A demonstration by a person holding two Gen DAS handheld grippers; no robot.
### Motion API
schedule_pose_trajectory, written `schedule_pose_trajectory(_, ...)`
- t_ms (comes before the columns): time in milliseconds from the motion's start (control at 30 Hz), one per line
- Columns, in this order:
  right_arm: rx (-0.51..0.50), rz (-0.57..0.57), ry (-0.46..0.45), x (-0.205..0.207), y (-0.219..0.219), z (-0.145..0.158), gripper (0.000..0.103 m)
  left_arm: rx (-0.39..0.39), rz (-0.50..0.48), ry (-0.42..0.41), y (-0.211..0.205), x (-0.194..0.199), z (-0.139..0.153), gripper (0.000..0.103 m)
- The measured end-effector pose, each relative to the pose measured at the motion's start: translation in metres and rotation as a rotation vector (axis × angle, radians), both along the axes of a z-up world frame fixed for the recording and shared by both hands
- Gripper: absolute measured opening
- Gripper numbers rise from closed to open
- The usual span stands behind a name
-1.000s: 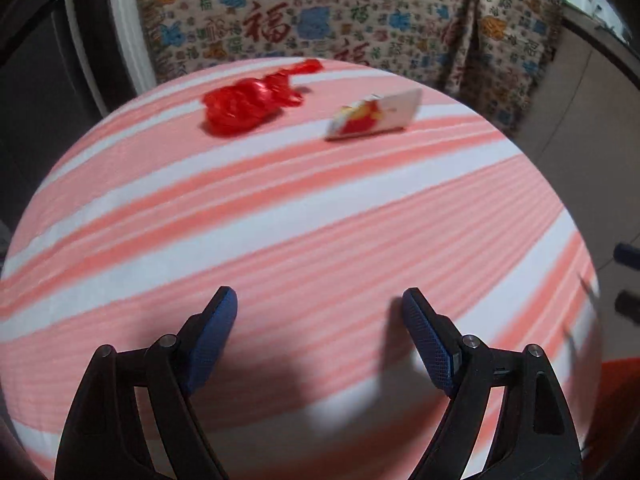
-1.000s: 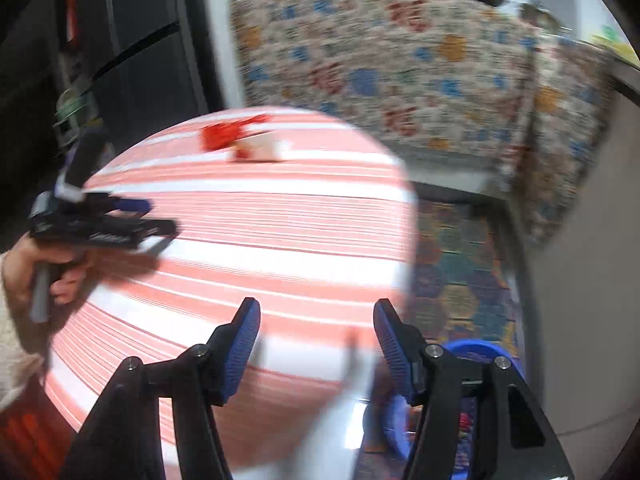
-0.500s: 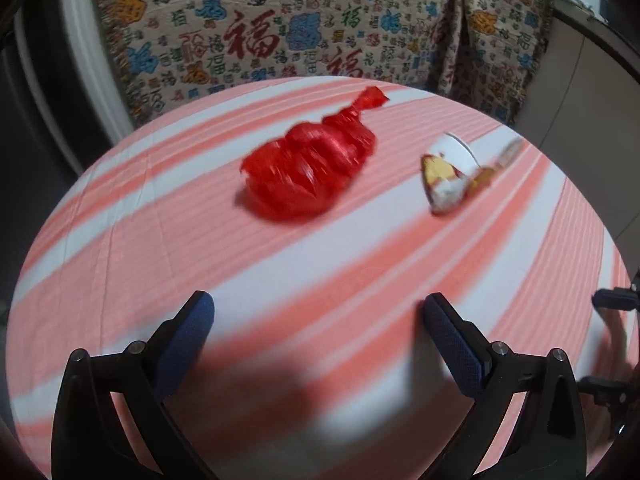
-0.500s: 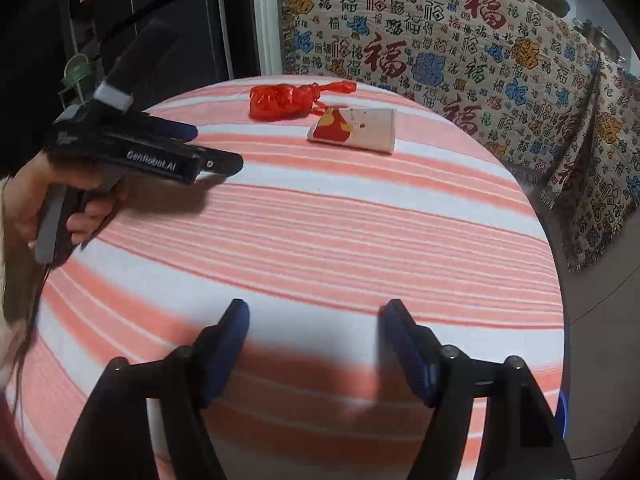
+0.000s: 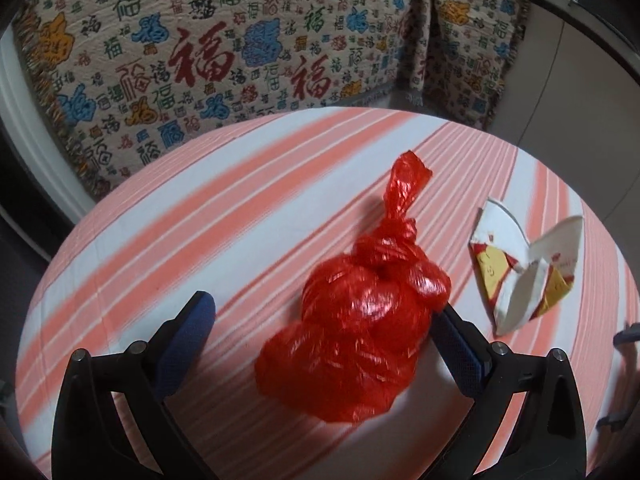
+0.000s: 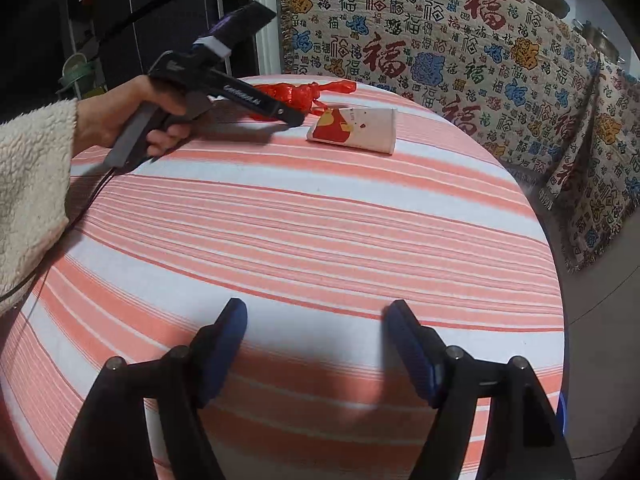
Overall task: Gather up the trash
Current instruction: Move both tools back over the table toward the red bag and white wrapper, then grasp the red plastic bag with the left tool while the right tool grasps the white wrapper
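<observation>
The left gripper (image 5: 324, 320), fingers closing, straddles the red bag (image 5: 360, 332) to grab it; the right gripper (image 6: 316, 344) waits open over bare bench (image 6: 320, 220).

Knotted red bag (image 5: 360, 328) – flattened paper cup (image 5: 520, 276) beside it; both lying

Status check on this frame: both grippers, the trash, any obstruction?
Left gripper closing around red bag, not yet gripped. Right gripper open, empty, over striped table. Crushed paper cup beside bag. No obstruction.
</observation>
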State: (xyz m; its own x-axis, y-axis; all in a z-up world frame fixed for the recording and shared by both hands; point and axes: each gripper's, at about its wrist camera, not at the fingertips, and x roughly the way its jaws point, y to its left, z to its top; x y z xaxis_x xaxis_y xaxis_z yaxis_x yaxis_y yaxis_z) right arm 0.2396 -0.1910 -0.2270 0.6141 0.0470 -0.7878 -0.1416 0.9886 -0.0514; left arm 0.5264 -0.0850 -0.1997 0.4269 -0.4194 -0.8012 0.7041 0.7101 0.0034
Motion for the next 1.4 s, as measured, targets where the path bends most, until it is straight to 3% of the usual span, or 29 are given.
schedule_pose_trajectory(33,0.001,0.000,0.000,0.001,0.000,0.000,0.076,-0.008,-0.003,-0.010,0.001,-0.002,0.002,0.086)
schedule_pose_trajectory(67,0.002,0.000,0.000,0.000,0.000,0.001,0.076,-0.025,0.003,-0.024,0.004,-0.005,0.005,0.062)
schedule_pose_trajectory(100,0.002,0.000,0.000,0.000,-0.001,0.001,0.076,-0.035,0.025,-0.028,0.007,-0.006,0.007,0.053)
schedule_pose_trajectory(233,0.004,0.001,0.000,0.000,-0.001,0.001,0.076,-0.038,0.140,-0.027,0.033,-0.026,0.007,0.049)
schedule_pose_trajectory(367,0.036,-0.002,-0.001,0.001,-0.005,0.002,0.076,-0.013,0.307,-0.012,0.078,-0.080,0.008,0.049)
schedule_pose_trajectory(467,0.041,0.023,0.005,0.005,-0.008,0.001,0.076,0.018,0.349,0.003,0.108,-0.132,0.008,0.050)
schedule_pose_trajectory(567,-0.001,0.071,0.030,0.019,-0.013,0.001,0.076,-0.002,0.404,0.028,0.128,-0.174,0.008,0.051)
schedule_pose_trajectory(633,-0.002,0.094,0.040,0.036,-0.021,-0.001,0.080,-0.001,0.422,0.012,0.130,-0.191,0.008,0.053)
schedule_pose_trajectory(667,-0.006,0.111,0.046,0.047,-0.027,-0.001,0.088,-0.003,0.434,-0.008,0.129,-0.197,0.007,0.055)
schedule_pose_trajectory(733,-0.010,0.167,0.056,0.074,-0.036,-0.004,0.094,-0.028,0.458,-0.024,0.130,-0.201,0.006,0.063)
schedule_pose_trajectory(867,-0.081,0.223,0.040,0.115,-0.038,0.000,0.094,0.009,0.430,-0.016,0.119,-0.202,0.000,0.098)
schedule_pose_trajectory(933,-0.222,0.257,-0.024,0.129,-0.027,0.008,0.093,-0.013,0.436,0.004,0.123,-0.198,0.000,0.099)
schedule_pose_trajectory(1067,-0.302,0.315,-0.083,0.147,-0.018,0.017,0.093,-0.006,0.428,0.007,0.122,-0.195,0.000,0.101)
schedule_pose_trajectory(1133,-0.326,0.338,-0.094,0.152,-0.015,0.016,0.084,-0.011,0.426,0.010,0.123,-0.193,0.001,0.101)
schedule_pose_trajectory(1167,-0.325,0.352,-0.090,0.153,-0.015,0.015,0.065,-0.013,0.425,0.011,0.124,-0.192,0.001,0.102)
schedule_pose_trajectory(1200,-0.308,0.370,-0.065,0.155,-0.014,0.013,0.040,-0.013,0.425,0.012,0.124,-0.192,0.002,0.102)
schedule_pose_trajectory(1267,-0.264,0.377,-0.017,0.155,-0.013,0.011,0.021,-0.012,0.424,0.012,0.123,-0.191,0.002,0.102)
schedule_pose_trajectory(1300,-0.242,0.361,0.006,0.154,-0.013,0.012,0.015,-0.012,0.425,0.012,0.123,-0.191,0.002,0.102)
schedule_pose_trajectory(1400,-0.143,0.276,0.064,0.141,-0.008,0.021,0.014,-0.005,0.427,0.010,0.121,-0.190,0.002,0.102)
